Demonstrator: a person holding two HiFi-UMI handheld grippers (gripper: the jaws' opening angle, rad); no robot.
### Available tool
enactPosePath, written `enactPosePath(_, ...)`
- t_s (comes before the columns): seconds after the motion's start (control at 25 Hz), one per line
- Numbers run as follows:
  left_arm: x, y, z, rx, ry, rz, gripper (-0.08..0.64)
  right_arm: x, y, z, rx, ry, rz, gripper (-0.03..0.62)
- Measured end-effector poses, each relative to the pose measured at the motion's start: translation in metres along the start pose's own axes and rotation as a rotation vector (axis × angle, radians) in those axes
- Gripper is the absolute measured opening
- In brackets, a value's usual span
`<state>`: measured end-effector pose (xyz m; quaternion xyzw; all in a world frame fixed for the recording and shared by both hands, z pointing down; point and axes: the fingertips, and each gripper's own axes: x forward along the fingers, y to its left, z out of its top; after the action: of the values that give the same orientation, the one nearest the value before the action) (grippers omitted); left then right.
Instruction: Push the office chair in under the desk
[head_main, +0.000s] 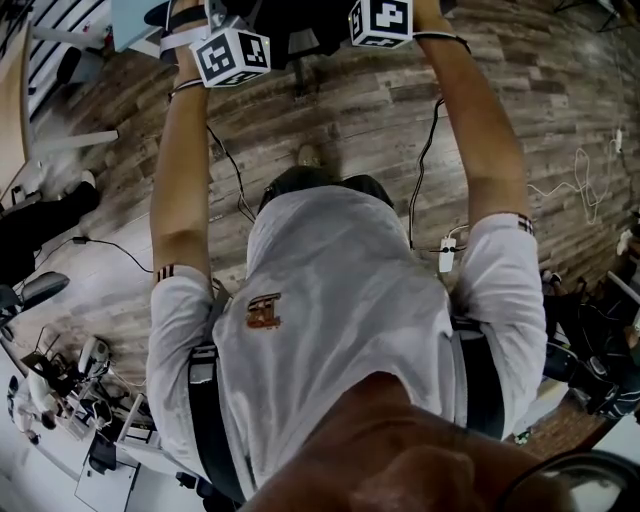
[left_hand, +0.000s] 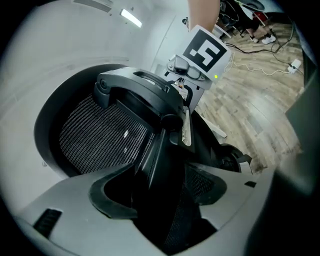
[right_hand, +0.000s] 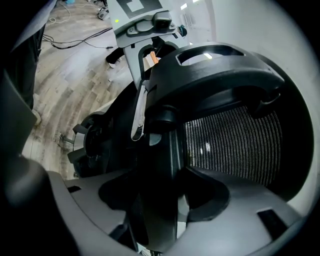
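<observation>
Left gripper (left_hand: 160, 200): fingers (left_hand: 107, 202) pinching upright back frame of office chair (left_hand: 100, 140), mesh panel beside. Right gripper (right_hand: 160, 195): fingers (right_hand: 208, 202) clamped on same frame from opposite side. Chair stands on wood floor (head_main: 380, 110), ahead of person's outstretched arms (head_main: 185, 170), at head view's top edge.

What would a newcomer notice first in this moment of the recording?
The black office chair fills both gripper views, its mesh back curving beside a dark frame. The left gripper and right gripper each clamp that frame, facing one another across it. In the head view the person's white shirt fills the middle, arms stretched forward over a wood-plank floor.
</observation>
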<state>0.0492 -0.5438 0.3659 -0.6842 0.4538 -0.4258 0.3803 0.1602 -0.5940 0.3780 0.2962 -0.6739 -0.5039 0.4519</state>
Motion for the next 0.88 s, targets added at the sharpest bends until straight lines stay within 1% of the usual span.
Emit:
enactPosePath(0.28, 0.026, 0.013, -0.018, 0.002, -0.003, 0.001, 0.318, 0.034, -0.009, 0.001, 0.012, 0.002, -0.003, 0.261)
enactPosePath(0.56, 0.048, 0.016, -0.016, -0.012, 0.025, 0.003, 0.318, 0.053, -0.015, -0.013, -0.001, -0.029, 0.010, 0.261)
enactPosePath(0.76, 0.056, 0.024, -0.019, -0.042, 0.051, -0.005, 0.319, 0.064, -0.022, -0.013, 0.014, -0.049, 0.037, 0.262)
enactPosePath(0.88, 0.058, 0.024, -0.014, -0.054, 0.064, -0.004, 0.319, 0.063, -0.022, -0.017, 0.008, -0.065, 0.043, 0.262)
